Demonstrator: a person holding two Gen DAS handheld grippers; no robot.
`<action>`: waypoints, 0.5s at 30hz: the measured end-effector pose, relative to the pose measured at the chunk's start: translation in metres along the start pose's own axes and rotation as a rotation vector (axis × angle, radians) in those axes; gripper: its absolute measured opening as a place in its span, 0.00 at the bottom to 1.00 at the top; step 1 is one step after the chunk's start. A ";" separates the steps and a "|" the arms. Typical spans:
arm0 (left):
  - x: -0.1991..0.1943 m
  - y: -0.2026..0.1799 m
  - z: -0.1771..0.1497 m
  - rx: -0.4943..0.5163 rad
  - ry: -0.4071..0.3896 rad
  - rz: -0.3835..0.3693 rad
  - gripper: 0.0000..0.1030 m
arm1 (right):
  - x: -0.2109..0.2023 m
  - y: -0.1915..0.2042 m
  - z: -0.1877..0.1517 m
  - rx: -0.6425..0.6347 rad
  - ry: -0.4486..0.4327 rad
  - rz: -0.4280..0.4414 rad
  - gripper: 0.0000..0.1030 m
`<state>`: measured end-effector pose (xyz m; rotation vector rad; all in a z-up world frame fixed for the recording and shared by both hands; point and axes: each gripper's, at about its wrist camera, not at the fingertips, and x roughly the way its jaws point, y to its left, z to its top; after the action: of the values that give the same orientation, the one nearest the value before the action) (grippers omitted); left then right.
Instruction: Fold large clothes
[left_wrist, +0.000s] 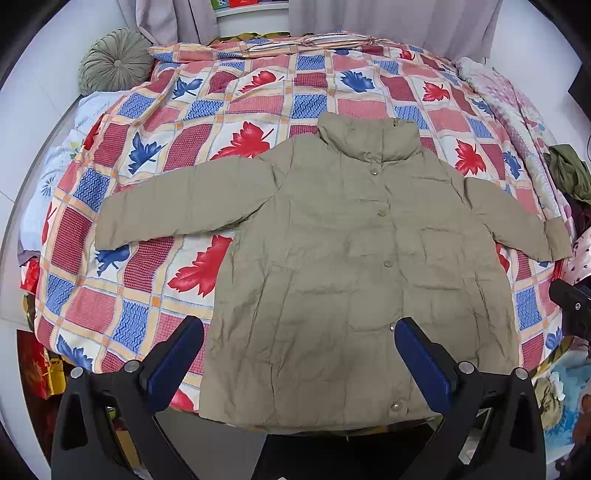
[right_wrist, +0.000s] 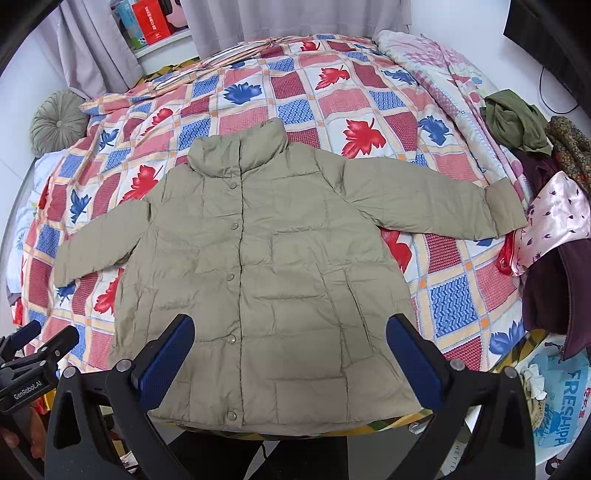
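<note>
A khaki puffer jacket (left_wrist: 332, 258) lies flat, sleeves spread, on a leaf-patterned bed (left_wrist: 147, 184) beneath the left gripper (left_wrist: 299, 354) and right gripper (right_wrist: 291, 350), jaws apart.

Open quilt (left_wrist: 258, 99) is left clear beyond the collar and on the left side of the spread jacket (left_wrist: 351, 258). The right edge of the bed is crowded by a heap of clothes (right_wrist: 546, 192), lying just beside the jacket's cuff. The far left corner is occupied by a round cushion (left_wrist: 114, 61).
</note>
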<state>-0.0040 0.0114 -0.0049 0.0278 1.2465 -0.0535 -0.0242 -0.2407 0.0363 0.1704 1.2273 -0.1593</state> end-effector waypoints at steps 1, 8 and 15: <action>0.000 0.000 0.000 0.000 0.000 0.001 1.00 | 0.000 0.000 0.000 0.001 0.000 0.000 1.00; 0.001 0.000 0.000 0.000 0.002 0.001 1.00 | 0.000 0.001 0.000 0.004 0.001 -0.001 1.00; 0.001 0.000 0.000 0.000 0.004 0.002 1.00 | 0.000 -0.001 0.001 0.002 0.002 0.000 1.00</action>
<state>-0.0036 0.0117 -0.0056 0.0294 1.2501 -0.0515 -0.0237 -0.2414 0.0362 0.1718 1.2288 -0.1604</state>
